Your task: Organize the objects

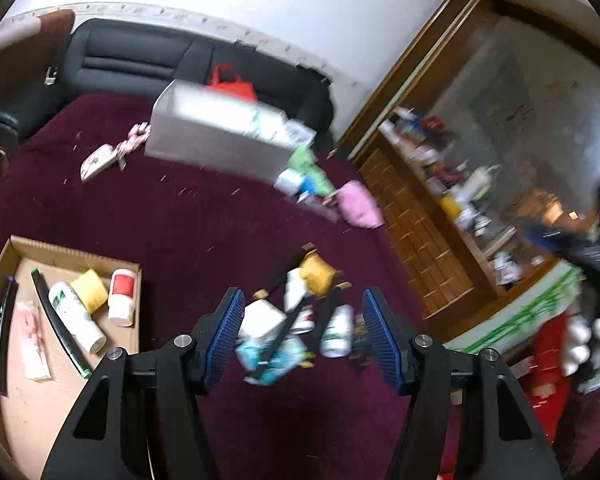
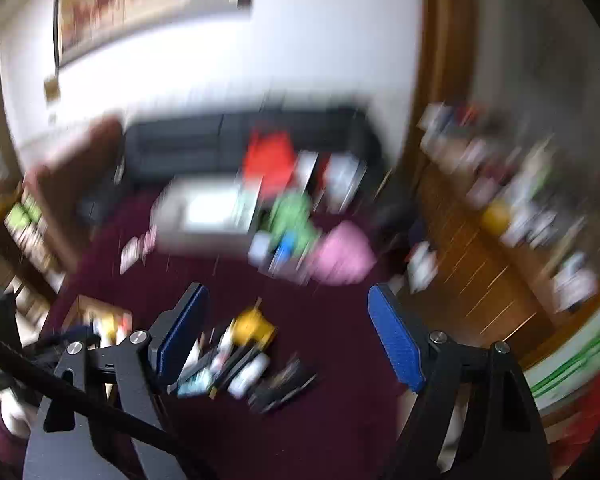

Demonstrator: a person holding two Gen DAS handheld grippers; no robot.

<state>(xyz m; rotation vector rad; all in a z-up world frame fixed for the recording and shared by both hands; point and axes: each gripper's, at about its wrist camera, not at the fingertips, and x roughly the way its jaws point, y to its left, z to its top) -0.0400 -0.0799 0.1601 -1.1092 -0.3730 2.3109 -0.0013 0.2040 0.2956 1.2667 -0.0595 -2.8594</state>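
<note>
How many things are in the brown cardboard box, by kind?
Bottles: 2
Yellow tape roll: 1
Long black sticks: 2
Pink packet: 1
Total: 6

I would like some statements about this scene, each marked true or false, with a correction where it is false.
1. The cardboard tray holds a yellow tape roll. True.
2. The left gripper is clamped on a white bottle. False: its blue pads stand apart and grip nothing; the pile of small items lies on the cloth beyond them.
3. The table cloth is dark red. True.
4. The right gripper is shut. False: its jaws stand wide open and empty.
5. The grey box stands inside the cardboard tray. False: it stands apart, farther back on the cloth.
</note>
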